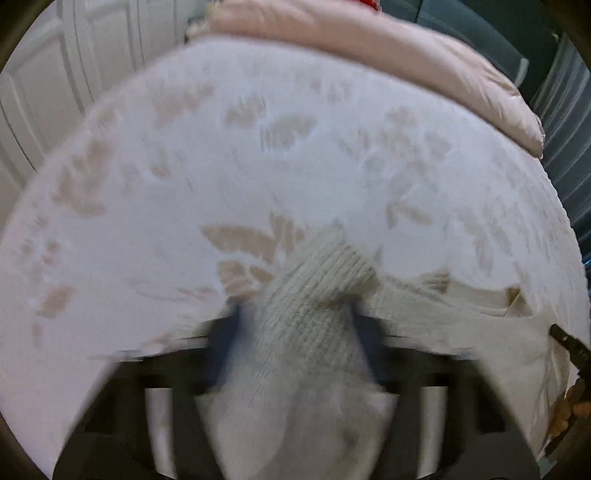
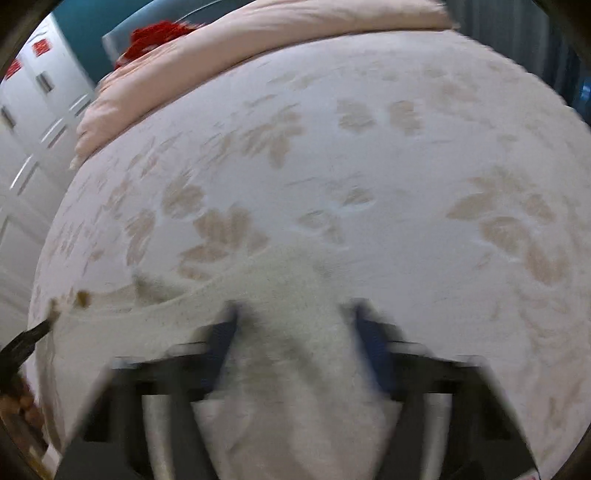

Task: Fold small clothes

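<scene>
A cream knitted garment (image 1: 317,284) lies on a white bedspread with beige leaf prints (image 1: 258,166). My left gripper (image 1: 295,314) is shut on a bunched, ribbed end of it, which fills the gap between the blue pads (image 1: 225,339). The rest of the cloth trails right towards a black gripper part (image 1: 569,341) at the frame's edge. In the right wrist view my right gripper (image 2: 291,314) is shut on another bunch of the same garment (image 2: 280,277). The fabric stretches left towards a dark gripper part (image 2: 26,338). Both views are blurred by motion.
A pink quilt (image 1: 369,40) (image 2: 221,55) lies folded along the far side of the bedspread (image 2: 369,166). Something red (image 2: 155,35) sits behind it. White panelled doors (image 1: 55,74) (image 2: 22,147) stand to the left. The bed's edge drops off at the right (image 1: 565,206).
</scene>
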{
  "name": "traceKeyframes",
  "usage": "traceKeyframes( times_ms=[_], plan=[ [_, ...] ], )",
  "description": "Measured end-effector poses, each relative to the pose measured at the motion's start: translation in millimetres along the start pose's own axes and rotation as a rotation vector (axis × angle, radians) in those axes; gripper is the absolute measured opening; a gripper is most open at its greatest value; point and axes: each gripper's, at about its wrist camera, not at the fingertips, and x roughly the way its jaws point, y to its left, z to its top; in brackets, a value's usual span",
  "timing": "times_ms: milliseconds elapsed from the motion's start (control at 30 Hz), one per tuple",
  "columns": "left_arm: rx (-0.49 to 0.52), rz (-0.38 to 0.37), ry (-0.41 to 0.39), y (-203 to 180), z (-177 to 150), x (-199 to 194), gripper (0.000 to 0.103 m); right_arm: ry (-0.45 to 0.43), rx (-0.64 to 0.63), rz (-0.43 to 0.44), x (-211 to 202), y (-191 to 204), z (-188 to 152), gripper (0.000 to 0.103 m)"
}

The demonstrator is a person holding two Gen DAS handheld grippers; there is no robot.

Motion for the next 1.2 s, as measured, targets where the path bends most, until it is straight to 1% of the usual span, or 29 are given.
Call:
traceKeyframes(
  times_ms=[33, 67, 100, 133, 167, 200, 233, 267, 300, 333, 400, 500, 533, 567, 600, 633, 667, 700, 767, 800, 833, 867, 900, 933, 1000, 1033, 1067, 1133, 1200],
  plan=[
    [-0.003, -0.001, -0.003, 0.9, 1.0, -1.3, 0.016, -0.017, -0.026, 0.022, -8.3, 6.3, -0.6, 0.008],
    [-0.010, -0.018, -0.034, 3.4, 2.0, -8.0, 0.010, -0.085, -0.045, 0.041, -26.1, 10.5, -1.7, 0.008],
    [-0.016, -0.038, -0.065, 6.9, 3.4, -15.7, 0.010, -0.146, -0.053, 0.066, -43.8, 11.5, -0.1, 0.007],
    [-0.034, -0.024, -0.090, 13.7, 6.9, -21.7, 0.010, -0.215, -0.029, 0.093, -62.0, 2.8, 4.9, 0.007],
    [-0.049, -0.015, -0.092, 18.6, 8.8, -20.1, 0.010, -0.240, -0.002, 0.094, -65.4, -6.9, 7.6, 0.007],
    [-0.069, 0.003, -0.080, 24.8, 10.5, -13.8, 0.010, -0.214, 0.039, 0.057, -52.4, -25.0, 11.8, 0.007],
    [-0.088, 0.017, -0.041, 30.8, 10.2, 0.5, 0.010, -0.174, 0.056, 0.035, -38.6, -33.8, 12.7, 0.007],
    [-0.093, 0.025, -0.012, 33.4, 8.3, 12.1, 0.010, -0.086, 0.065, 0.004, -10.7, -43.7, 10.5, 0.007],
    [-0.085, 0.040, -0.019, 32.6, 5.4, 17.6, 0.011, -0.010, 0.051, -0.017, 10.9, -46.7, 5.1, 0.008],
    [-0.073, 0.047, -0.031, 29.6, 5.0, 14.2, 0.012, 0.004, 0.028, -0.028, 16.8, -44.0, 0.3, 0.011],
    [-0.083, 0.023, -0.046, 27.3, 4.7, -0.6, 0.014, -0.097, 0.017, -0.031, -11.6, -30.0, -5.2, 0.016],
    [-0.043, -0.010, -0.123, 15.5, -4.4, -46.3, 0.016, -0.227, -0.023, -0.036, -60.7, 0.4, -17.5, 0.021],
    [-0.013, -0.022, -0.158, 5.0, -13.2, -65.4, 0.016, -0.243, -0.035, -0.009, -71.1, 9.8, -22.6, 0.021],
    [0.005, -0.030, -0.175, -5.3, -24.0, -77.3, 0.016, -0.247, -0.059, 0.056, -80.6, 28.9, -33.3, 0.021],
    [0.021, -0.047, -0.181, -15.9, -34.6, -84.8, 0.016, -0.224, -0.092, 0.122, -82.2, 51.0, -46.1, 0.021],
    [0.044, -0.070, -0.174, -29.9, -49.2, -88.7, 0.017, -0.194, -0.118, 0.157, -78.6, 66.8, -55.8, 0.021],
    [0.062, -0.081, -0.158, -43.7, -59.9, -85.1, 0.018, -0.129, -0.162, 0.217, -64.9, 94.6, -74.1, 0.021],
    [0.074, -0.080, -0.142, -51.9, -70.8, -79.2, 0.019, -0.091, -0.195, 0.245, -53.9, 110.1, -82.9, 0.018],
    [0.118, -0.016, -0.105, -59.6, -87.5, -55.3, 0.019, -0.041, -0.274, 0.210, -26.7, 130.6, -99.4, 0.011],
    [0.144, 0.014, -0.130, -55.7, -90.6, -45.9, 0.019, -0.038, -0.297, 0.171, -18.6, 129.9, -101.6, 0.008],
    [0.156, 0.035, -0.166, -48.6, -88.5, -47.0, 0.019, -0.057, -0.289, 0.092, -13.4, 113.7, -100.0, 0.008],
    [0.156, 0.082, -0.194, -39.0, -82.1, -49.4, 0.020, -0.068, -0.248, 0.071, -14.9, 94.3, -96.7, 0.008],
    [0.140, 0.139, -0.212, -26.9, -72.8, -53.2, 0.022, -0.075, -0.194, 0.058, -17.9, 71.3, -91.2, 0.002],
    [0.099, 0.187, -0.231, -9.3, -60.7, -57.2, 0.031, -0.081, -0.103, 0.047, -26.4, 33.5, -85.6, 0.001],
    [-0.001, 0.264, -0.253, 32.5, -32.8, -60.0, 0.034, -0.113, -0.019, -0.032, -44.0, -7.3, -82.5, 0.001],
    [-0.051, 0.320, -0.244, 55.5, -17.7, -58.3, 0.032, -0.129, 0.011, -0.038, -54.5, -23.1, -82.9, 0.009],
    [-0.086, 0.354, -0.217, 74.2, -6.1, -55.6, 0.032, -0.145, 0.044, -0.046, -66.6, -36.0, -84.6, 0.013],
    [-0.153, 0.354, -0.175, 97.0, 4.3, -59.8, 0.032, -0.180, 0.061, -0.036, -86.0, -45.9, -90.7, 0.016],
    [-0.188, 0.249, -0.208, 101.8, -5.4, -84.2, 0.032, -0.187, 0.026, -0.019, -96.5, -32.1, -101.1, 0.017]
  ],
)
